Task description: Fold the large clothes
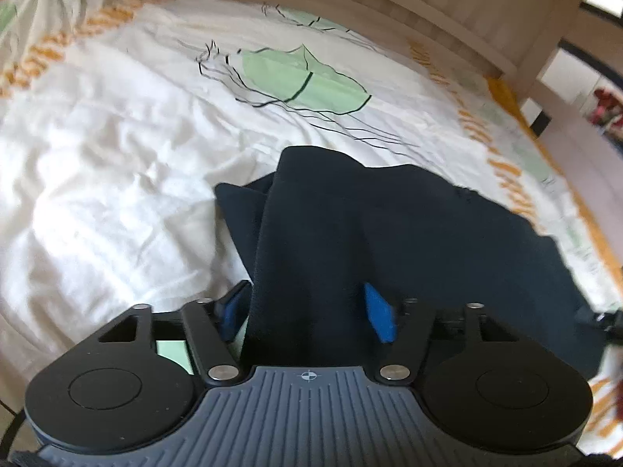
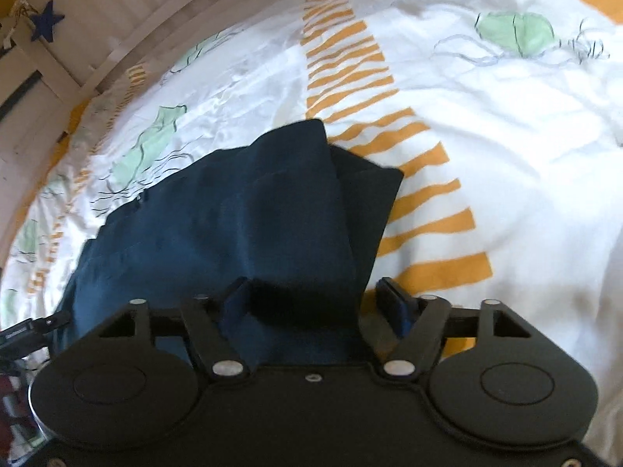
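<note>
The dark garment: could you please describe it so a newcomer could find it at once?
Look at the bed with the white cover printed with green shapes and orange stripes. On it lies a navy garment, partly folded. It is the only dark, plain cloth there.

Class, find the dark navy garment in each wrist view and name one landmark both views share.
Left wrist view: dark navy garment, centre to lower right, running down between the gripper fingers.
Right wrist view: dark navy garment, centre to lower left, likewise.
Shared landmark: the white bedcover with orange stripes and green shapes.
</note>
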